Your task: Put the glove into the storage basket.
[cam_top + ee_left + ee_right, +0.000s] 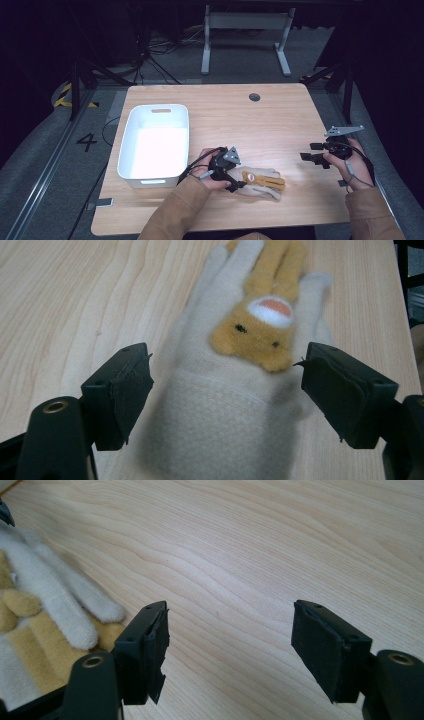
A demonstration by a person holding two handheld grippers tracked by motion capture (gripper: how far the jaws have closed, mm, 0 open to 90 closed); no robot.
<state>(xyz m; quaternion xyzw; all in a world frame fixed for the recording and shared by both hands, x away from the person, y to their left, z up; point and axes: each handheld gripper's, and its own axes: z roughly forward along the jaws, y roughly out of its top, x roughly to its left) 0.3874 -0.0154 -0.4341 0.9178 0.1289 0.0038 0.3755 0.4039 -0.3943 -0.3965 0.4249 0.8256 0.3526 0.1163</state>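
You're lining up the grab: your left gripper (225, 390) straddles the cuff of the glove (235, 390), jaws wide and unclenched, so lower and squeeze, then carry toward the white bin (131, 150) at nine o'clock.

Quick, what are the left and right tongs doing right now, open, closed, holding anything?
Left tongs: open, jaws either side of the glove, not gripping it.
Right tongs: open, holding nothing, over the bare table.
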